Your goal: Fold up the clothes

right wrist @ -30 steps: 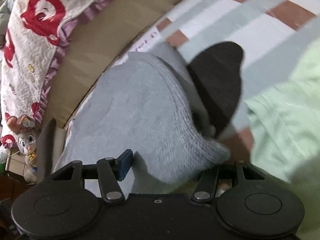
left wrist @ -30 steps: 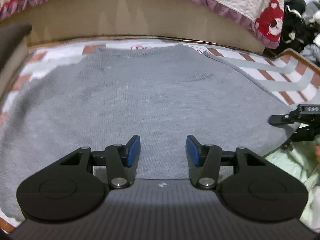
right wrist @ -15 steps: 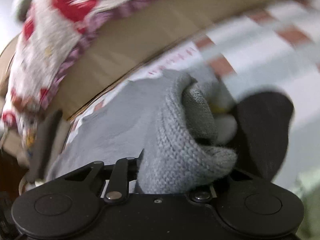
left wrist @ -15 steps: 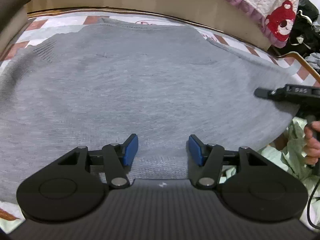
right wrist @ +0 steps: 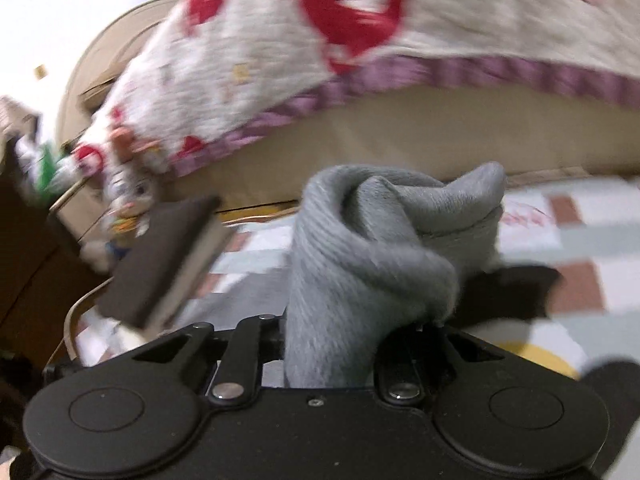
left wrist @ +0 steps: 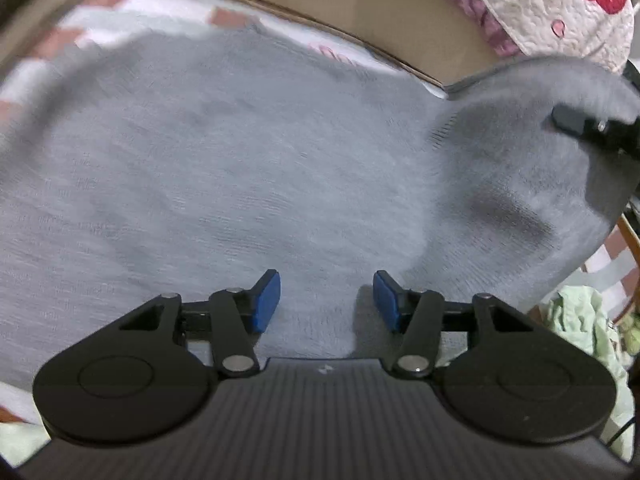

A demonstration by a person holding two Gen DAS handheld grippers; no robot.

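A grey knitted sweater [left wrist: 224, 184] lies spread over the checked bed sheet [left wrist: 100, 12]. My left gripper [left wrist: 326, 300] hovers low over its near part, open, blue pads [left wrist: 267, 298] apart with nothing between them. At the right of the left wrist view, my right gripper [left wrist: 576, 122] lifts the sweater's right side up into a raised fold. In the right wrist view, my right gripper [right wrist: 352, 340] is shut on a bunched grey sweater edge [right wrist: 360, 248] that hides its fingertips.
A tan bed wall [left wrist: 360, 4] runs along the far side, with a white quilt with red bears [right wrist: 280, 40] draped above it. A pale green garment [left wrist: 580, 320] lies at the near right. A dark flat object [right wrist: 160, 256] stands at the left.
My right gripper has risen and swung leftward, carrying the sweater's right edge up off the sheet. The left gripper has shifted slightly forward over the sweater and stays open.
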